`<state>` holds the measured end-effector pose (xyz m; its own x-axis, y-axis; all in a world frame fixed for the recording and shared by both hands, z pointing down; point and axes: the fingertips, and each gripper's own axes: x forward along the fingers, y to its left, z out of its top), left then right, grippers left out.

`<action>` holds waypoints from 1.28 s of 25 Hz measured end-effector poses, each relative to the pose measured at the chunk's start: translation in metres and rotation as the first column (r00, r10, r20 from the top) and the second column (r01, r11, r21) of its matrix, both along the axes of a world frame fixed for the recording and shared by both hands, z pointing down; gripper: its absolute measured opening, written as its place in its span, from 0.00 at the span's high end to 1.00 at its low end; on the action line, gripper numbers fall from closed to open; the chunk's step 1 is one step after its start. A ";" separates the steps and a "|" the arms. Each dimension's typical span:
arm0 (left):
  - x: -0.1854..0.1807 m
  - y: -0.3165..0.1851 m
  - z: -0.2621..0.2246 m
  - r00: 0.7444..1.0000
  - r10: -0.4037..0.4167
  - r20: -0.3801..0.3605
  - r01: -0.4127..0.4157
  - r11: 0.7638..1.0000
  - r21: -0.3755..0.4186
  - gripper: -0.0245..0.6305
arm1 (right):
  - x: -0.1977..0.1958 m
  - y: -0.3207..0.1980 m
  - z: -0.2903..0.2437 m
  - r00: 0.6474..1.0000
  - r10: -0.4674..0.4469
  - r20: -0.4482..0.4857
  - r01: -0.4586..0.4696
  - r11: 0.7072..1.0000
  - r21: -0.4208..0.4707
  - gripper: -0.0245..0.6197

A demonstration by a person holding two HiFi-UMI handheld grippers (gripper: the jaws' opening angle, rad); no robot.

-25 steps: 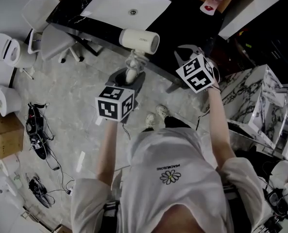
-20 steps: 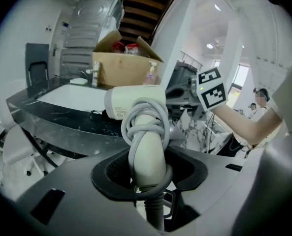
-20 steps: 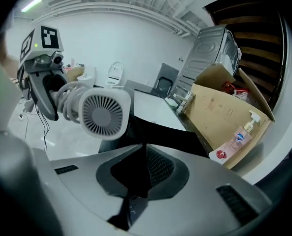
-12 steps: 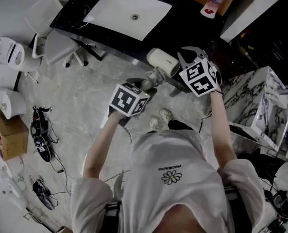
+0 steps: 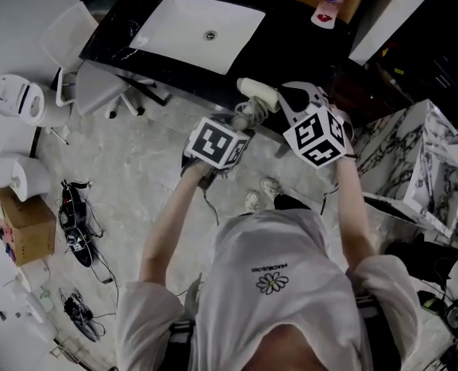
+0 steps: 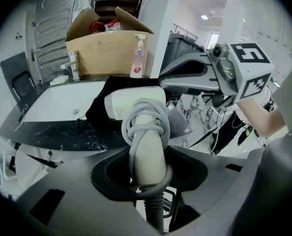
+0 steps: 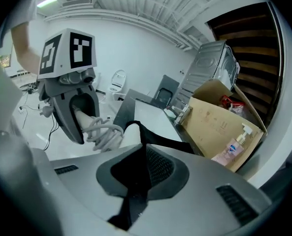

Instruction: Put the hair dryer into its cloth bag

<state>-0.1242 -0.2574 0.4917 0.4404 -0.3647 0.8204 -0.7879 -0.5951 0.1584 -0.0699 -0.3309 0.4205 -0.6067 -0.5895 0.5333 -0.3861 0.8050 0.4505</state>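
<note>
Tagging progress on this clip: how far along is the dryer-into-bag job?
Done: the cord is wrapped round the handle of the hair dryer. In hand: the left gripper clamps that handle, the right gripper pinches the cloth bag, and the dryer body sits beside the black cloth. Left: sliding it inside; it's not in yet.

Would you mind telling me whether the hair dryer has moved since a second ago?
Yes: in the head view the hair dryer has shifted right, away from the sink and close to the right gripper.
</note>
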 end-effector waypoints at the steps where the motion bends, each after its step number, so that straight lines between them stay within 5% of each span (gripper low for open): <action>1: 0.002 -0.007 -0.001 1.000 -0.003 0.006 0.003 1.000 0.007 0.67 | -0.001 0.001 -0.001 1.000 -0.002 0.000 0.002 1.000 0.007 0.92; 13: 0.023 -0.085 0.007 0.995 -0.095 0.006 0.095 0.995 0.033 0.67 | -0.006 0.008 -0.022 0.994 -0.058 0.092 0.055 0.998 0.033 0.92; 22: 0.046 -0.122 0.012 0.996 -0.089 0.004 0.089 0.996 0.018 0.67 | 0.008 0.013 -0.014 0.988 -0.067 0.137 0.071 0.997 -0.027 0.92; 29: 0.054 -0.130 0.026 0.989 -0.123 -0.081 0.128 0.990 0.056 0.64 | 0.011 0.015 0.001 0.983 -0.048 0.176 0.069 0.991 -0.115 0.92; 32: 0.044 -0.134 0.007 0.972 -0.179 -0.152 0.198 0.973 0.117 0.53 | 0.011 0.014 0.003 0.984 -0.053 0.173 0.074 0.990 -0.119 0.92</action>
